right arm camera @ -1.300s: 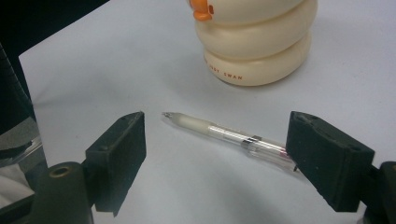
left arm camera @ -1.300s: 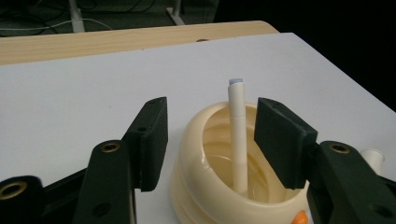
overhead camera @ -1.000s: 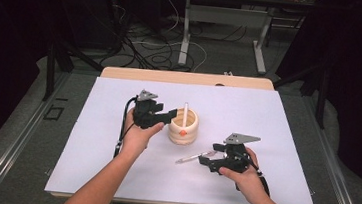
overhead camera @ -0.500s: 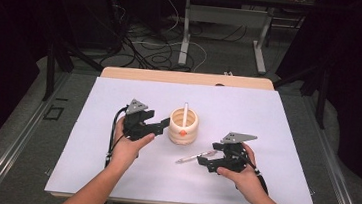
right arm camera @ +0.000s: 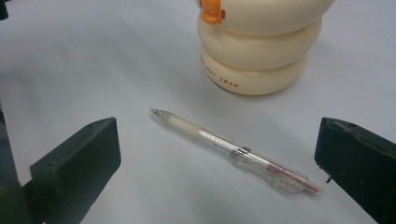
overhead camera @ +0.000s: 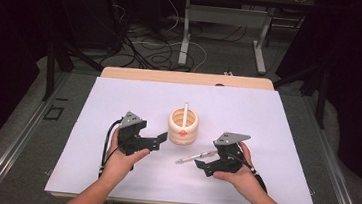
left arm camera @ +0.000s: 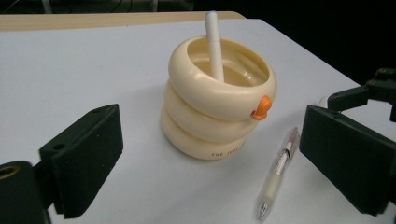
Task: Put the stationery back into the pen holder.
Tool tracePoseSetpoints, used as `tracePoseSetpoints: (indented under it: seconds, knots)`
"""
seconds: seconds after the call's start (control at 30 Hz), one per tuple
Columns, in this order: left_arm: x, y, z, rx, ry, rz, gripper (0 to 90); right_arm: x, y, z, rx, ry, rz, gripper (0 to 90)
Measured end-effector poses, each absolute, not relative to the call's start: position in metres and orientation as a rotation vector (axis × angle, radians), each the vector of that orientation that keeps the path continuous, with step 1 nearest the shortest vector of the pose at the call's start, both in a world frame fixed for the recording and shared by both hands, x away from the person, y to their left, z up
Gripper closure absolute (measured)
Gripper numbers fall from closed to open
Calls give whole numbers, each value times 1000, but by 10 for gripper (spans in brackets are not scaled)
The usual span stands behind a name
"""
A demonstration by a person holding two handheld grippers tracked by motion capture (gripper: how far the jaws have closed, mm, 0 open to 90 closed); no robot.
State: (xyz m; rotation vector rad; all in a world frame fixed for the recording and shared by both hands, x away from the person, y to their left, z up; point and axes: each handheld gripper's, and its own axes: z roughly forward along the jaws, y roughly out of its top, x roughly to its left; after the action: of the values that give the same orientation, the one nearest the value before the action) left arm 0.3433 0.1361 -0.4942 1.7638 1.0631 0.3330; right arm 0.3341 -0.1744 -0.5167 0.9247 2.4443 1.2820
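High view: white-topped counter with a wooden far edge, carrying three items. Item one, a cream plastic pen holder shaped as three stacked rings, with a small orange beak-like knob on its near side, stands upright near the counter's middle. Item two, a white stick pen, stands inside the holder and leans against its rim. Item three, a clear-barrelled ballpoint pen with a frosted grip and red inner parts, lies flat on the counter just in front of the holder and to its right, apart from it, tip pointing toward the person's left.

Left gripper, black, held in the person's left hand, sits left of the holder, fingers spread apart and holding nothing.

Right gripper, black, held in the person's right hand, sits at the clear pen's back end.

Left gripper view: holder between the two spread fingers, farther off; clear pen lying to its right, beside the right-hand finger.

Right gripper view: fingers wide apart, not touching anything; clear pen lying slantwise on the counter between them, tip toward the left-hand finger; holder's lower rings beyond, bearing small printed lettering.
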Motion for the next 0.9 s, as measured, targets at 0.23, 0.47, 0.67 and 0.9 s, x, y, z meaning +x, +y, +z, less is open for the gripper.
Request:
tracePoseSetpoints:
  seconds: [0.23,0.47,0.67,0.9]
  knots:
    - [340,142,-498,1736,1081,354,0,333,-169,-507,737,2492,1177,166]
    - [341,150,-495,1700,1089,366,0,331,-156,-502,520,2539,1052,338]
    - [341,152,-495,1689,1093,373,1,329,-139,-499,343,2568,897,403]
    - [341,153,-497,1691,1097,371,4,334,-130,-495,259,2594,800,422]
